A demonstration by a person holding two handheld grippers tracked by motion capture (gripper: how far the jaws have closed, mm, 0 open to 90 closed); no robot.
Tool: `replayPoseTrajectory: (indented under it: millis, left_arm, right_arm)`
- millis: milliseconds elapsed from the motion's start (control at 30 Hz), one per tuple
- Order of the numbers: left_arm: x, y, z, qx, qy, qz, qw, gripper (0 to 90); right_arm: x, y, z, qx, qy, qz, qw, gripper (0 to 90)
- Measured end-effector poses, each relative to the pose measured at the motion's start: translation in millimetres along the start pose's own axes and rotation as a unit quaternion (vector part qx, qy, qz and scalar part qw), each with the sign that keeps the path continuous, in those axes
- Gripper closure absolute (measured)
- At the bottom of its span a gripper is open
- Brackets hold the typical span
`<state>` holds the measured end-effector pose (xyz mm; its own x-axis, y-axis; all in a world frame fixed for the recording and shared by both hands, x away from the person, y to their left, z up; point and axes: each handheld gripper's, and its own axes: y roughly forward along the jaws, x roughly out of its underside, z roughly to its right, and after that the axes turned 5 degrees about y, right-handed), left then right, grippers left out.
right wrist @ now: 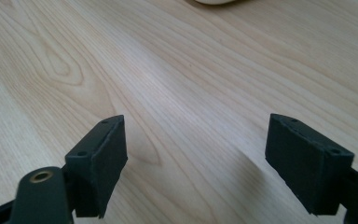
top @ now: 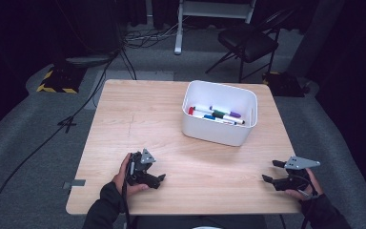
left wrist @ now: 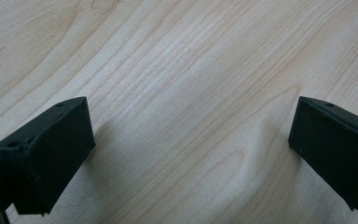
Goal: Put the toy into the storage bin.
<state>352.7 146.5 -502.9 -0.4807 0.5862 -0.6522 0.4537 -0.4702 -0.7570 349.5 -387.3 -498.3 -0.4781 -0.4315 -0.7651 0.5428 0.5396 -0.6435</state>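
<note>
**Mia:** What does the high view show?

**Ben:** A wooden table (top: 138,119). A white bin (top: 219,133) stands on the far right part of it. Some markers (top: 217,115) lie inside the bin, side by side on its floor. The left gripper (top: 161,179) rests near the front edge, and the right gripper (top: 270,171) is at the front right. Both are well apart from the bin.

**Mia:** Are they holding anything?

**Ben:** No. In the left gripper view the two black jaws stand wide apart, with only bare table (left wrist: 182,93) between them. The gripper is low over the wood.

**Mia:** And the right gripper view?

**Ben:** The same. Its jaws are spread wide and nothing is between them. A bit of the white bin (right wrist: 216,2) peeks in at the top edge.

**Mia:** How would a marker feel to pick up?

**Ben:** Most likely light and hard, and smooth and round, so it could roll or slip. Pinching one across its middle seems best. The markers lie close together and the bin walls are tall, so the jaws would have to come down from above.
</note>
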Motion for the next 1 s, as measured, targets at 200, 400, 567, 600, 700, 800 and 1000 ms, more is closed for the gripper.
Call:
replayPoseTrajectory:
  millis: [200, 400, 567, 600, 700, 800, 1000]
  left_arm:
    - [0.0, 0.0, 0.0, 0.000, 0.000, 0.000, 1.0000, 0.2]
    - [0.0, 0.0, 0.0, 0.000, 0.000, 0.000, 1.0000, 0.2]
    - [0.1, 0.0, 0.1, 0.000, 0.000, 0.000, 1.0000, 0.2]
    - [0.1, 0.0, 0.1, 0.000, 0.000, 0.000, 1.0000, 0.2]
    - [0.1, 0.0, 0.0, 0.000, 0.000, 0.000, 1.0000, 0.2]
    - [0.1, 0.0, 0.0, 0.000, 0.000, 0.000, 1.0000, 0.2]
    - [0.1, 0.1, 0.2, 0.001, 0.000, 0.000, 1.0000, 0.2]
  right_arm:
    - [9.1, -5.2, 4.3, 0.007, 0.027, -0.002, 0.9996, 20.4]
    - [14.7, -10.5, 7.6, 0.018, 0.049, -0.010, 0.9986, 20.6]
    - [15.4, -11.4, 6.9, 0.020, 0.042, -0.012, 0.9988, 20.4]
    - [15.4, -11.4, 6.9, 0.020, 0.042, -0.012, 0.9988, 20.3]
    - [15.4, -11.3, 6.9, 0.019, 0.042, -0.012, 0.9989, 20.4]
    - [15.4, -11.3, 7.0, 0.019, 0.042, -0.012, 0.9989, 20.3]
    - [14.9, -10.8, 6.9, 0.021, 0.045, -0.011, 0.9987, 20.6]
